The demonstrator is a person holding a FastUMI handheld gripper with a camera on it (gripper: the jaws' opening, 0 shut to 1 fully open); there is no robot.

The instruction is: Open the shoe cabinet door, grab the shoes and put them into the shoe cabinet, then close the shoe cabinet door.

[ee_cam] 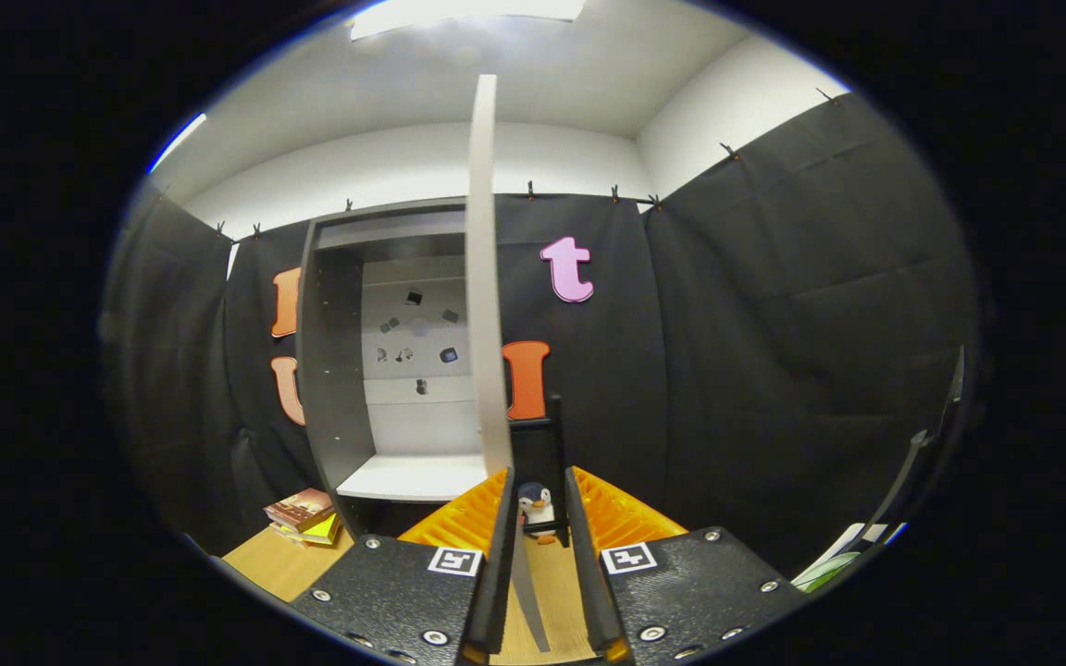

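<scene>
Here we are, looking straight down the hand-held gripper (540,518), and its two fingers stand a little apart with the thin white edge of the shoe cabinet door (485,277) running up between them. The door is seen edge-on, a tall pale panel rising toward twelve o'clock from the gap in the fingers. It sits closer to the left finger; whether either finger actually presses on it is hard to judge from this angle, so I cannot tell if the door is gripped or merely framed.

At about ten o'clock from the fingertips stands the dark grey open shoe cabinet (329,370), its side wall facing us and its pale back panel (417,351) showing a scatter of small dark marks. A white shelf board (413,476) lies inside at the bottom of that opening.

Just ahead of the fingertips, between them, a small black-and-white penguin toy with an orange beak (535,507) stands upright, beside a slim black frame (553,435). Further round at nine o'clock from the fingers, a short stack of books with a brown cover on top (303,514) rests on the light wooden worktop (278,562). At three o'clock a pale green-and-white object (836,560) peeks in, too cropped to name.
</scene>
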